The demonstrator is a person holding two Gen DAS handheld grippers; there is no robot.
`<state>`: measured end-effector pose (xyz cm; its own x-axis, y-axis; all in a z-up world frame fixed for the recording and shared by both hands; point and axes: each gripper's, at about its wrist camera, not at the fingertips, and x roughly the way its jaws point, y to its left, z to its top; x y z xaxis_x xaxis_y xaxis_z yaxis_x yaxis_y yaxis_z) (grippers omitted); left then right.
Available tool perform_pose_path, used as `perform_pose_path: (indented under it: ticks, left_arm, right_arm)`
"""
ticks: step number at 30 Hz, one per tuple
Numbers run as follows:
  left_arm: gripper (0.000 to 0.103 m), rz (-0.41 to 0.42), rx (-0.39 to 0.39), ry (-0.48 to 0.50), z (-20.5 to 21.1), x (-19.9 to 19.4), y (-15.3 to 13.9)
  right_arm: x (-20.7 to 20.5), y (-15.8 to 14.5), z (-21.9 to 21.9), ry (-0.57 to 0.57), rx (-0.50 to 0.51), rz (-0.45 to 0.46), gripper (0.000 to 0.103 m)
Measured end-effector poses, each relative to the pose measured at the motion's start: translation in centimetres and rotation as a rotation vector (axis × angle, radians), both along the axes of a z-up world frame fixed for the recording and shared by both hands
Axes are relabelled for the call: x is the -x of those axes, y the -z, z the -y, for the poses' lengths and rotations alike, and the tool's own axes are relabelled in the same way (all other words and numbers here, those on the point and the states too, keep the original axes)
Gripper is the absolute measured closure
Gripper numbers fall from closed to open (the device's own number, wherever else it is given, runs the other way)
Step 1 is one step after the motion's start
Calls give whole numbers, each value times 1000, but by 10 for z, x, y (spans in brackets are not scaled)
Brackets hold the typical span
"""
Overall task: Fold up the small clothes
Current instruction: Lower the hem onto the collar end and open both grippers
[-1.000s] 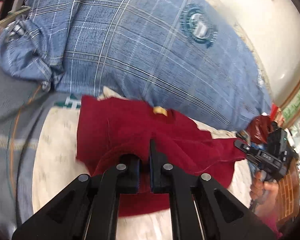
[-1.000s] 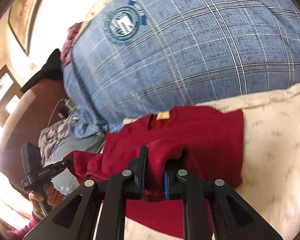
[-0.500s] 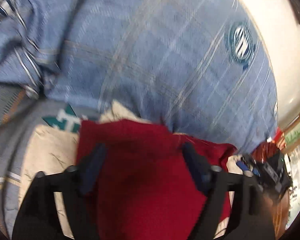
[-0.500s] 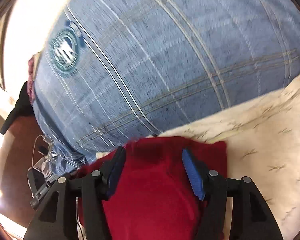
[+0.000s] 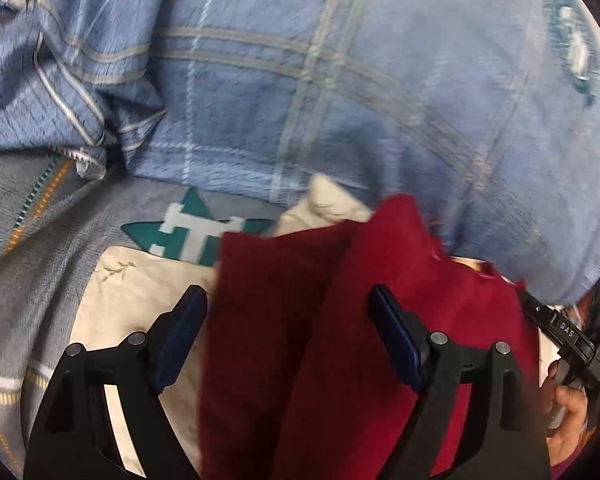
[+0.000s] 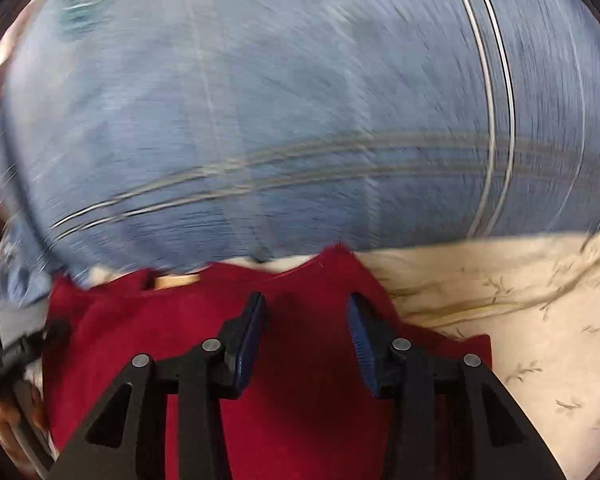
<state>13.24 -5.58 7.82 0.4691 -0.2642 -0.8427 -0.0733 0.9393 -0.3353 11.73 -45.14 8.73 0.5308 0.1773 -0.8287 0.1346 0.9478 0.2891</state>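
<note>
A dark red garment (image 5: 340,320) lies folded on a cream cloth (image 5: 140,280) on the bed. It also shows in the right wrist view (image 6: 300,360), with a tan neck label (image 6: 176,280) at its far edge. My left gripper (image 5: 288,308) is open, its jaws spread wide over the garment's left part, holding nothing. My right gripper (image 6: 306,312) is open above the garment's far right corner, holding nothing. The other hand-held gripper (image 5: 572,340) shows at the right edge of the left wrist view.
A large blue plaid pillow (image 5: 340,80) lies just behind the garment, and fills the top of the right wrist view (image 6: 300,120). A grey striped sheet (image 5: 28,240) with a teal logo (image 5: 192,232) lies to the left. The cream cloth (image 6: 520,320) extends right.
Both grippers were shut on the garment's folded edge one second ago. They let go, opened wide and moved forward over the garment toward the pillow.
</note>
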Motion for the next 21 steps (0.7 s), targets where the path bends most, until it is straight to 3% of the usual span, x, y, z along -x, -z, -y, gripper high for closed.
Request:
perform_pose_path:
  ticks: [2,4,9,13,15,16,18,21]
  left_arm:
    - [20,-30,26,-17,-8,-5,11]
    - [20,-32,49,-20,-13,-4,12]
    - [20,4,20,-19,-25,18,-12]
    - [20,26,-5,19,-29,59,-38]
    - [20,25,-26,36,-29,76,-44]
    - [20,19,-39,43,-27,85,-48]
    - [20,15,-49,64,-25,106,-54]
    - [20,15,-57,85,-24,133,-56]
  right_arm:
    - [0,13,8,26,-18,-5,69]
    - [7,7,12,39,-47,14,67]
    - [56,-33,4,0,-61,64,57]
    - [88,-30,-9,-67,-15,26,56]
    - [87,-8,-13,-87,34,-49,57]
    - [86,-8,-16,-87,66,-38,57]
    - [84,-21,-29,-74,83,-52,55]
    - [76,-49,-58,-129,-4,21,55]
